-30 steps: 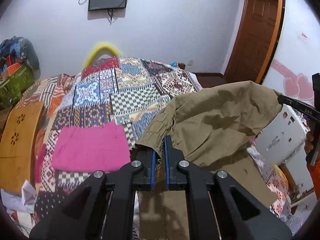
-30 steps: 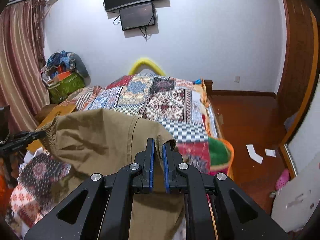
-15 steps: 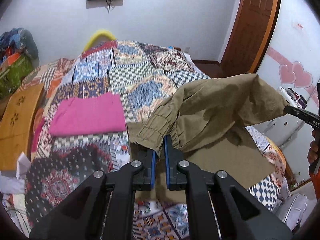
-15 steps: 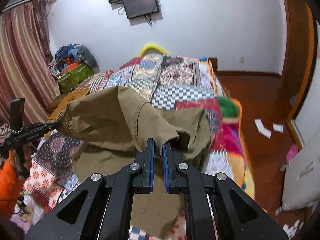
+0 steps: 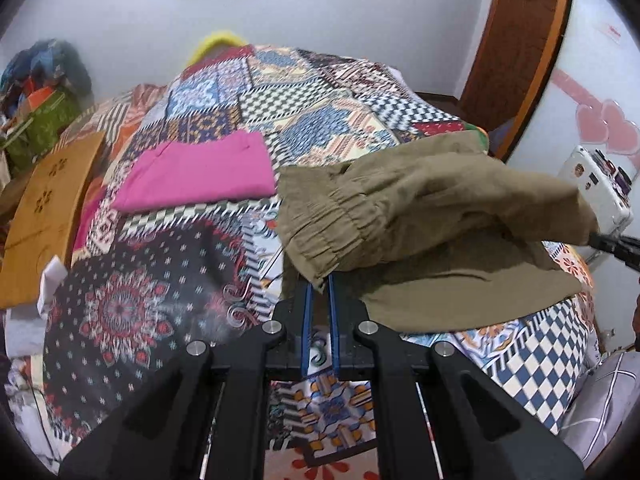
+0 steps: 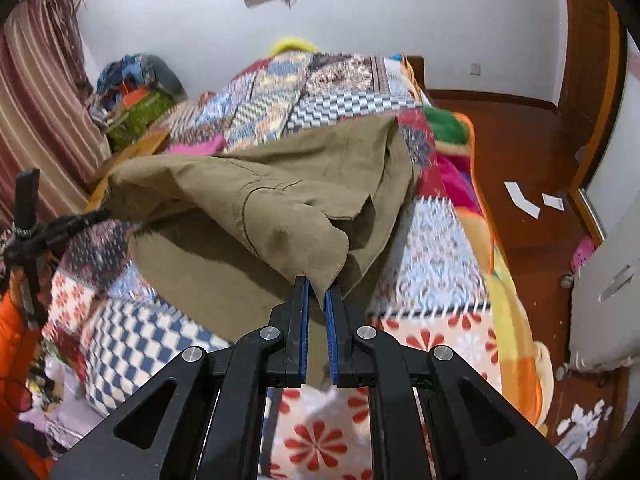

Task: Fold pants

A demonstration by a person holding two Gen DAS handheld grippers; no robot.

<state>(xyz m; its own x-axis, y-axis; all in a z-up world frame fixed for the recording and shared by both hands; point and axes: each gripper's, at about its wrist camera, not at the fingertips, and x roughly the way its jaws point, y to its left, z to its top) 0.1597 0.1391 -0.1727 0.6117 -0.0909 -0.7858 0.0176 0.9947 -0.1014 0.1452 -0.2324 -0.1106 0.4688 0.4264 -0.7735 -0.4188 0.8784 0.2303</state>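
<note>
While both grippers pinch opposite ends of the olive-brown pants (image 5: 420, 216), the upper layer of the garment hangs stretched between them over a bed covered by a patchwork quilt (image 5: 280, 112).

From the left wrist camera, the left gripper (image 5: 319, 286) has its 2 blue-padded fingers pressed together on a corner of the gathered elastic waistband. The fabric runs from there toward the right edge of the picture, where the black tip of the right gripper (image 5: 616, 245) clamps the far end. A lower layer of the pants lies flat on the quilt beneath the raised part. A folded pink garment (image 5: 200, 172) rests on the quilt to the left, well apart from the pants. A wooden board (image 5: 48, 216) leans at the bed's left side.

From the right wrist camera, the right gripper (image 6: 316, 290) has its fingers closed on a corner of the same fabric. The raised layer spans to the left, where the left gripper (image 6: 96, 216) holds the other end. Below it, more of the pants spreads across the quilt near the bed's right edge. An orange sleeve (image 6: 16, 344) shows at the lower left. Scraps of white paper (image 6: 520, 200) lie on the brown floor to the right of the bed.
</note>
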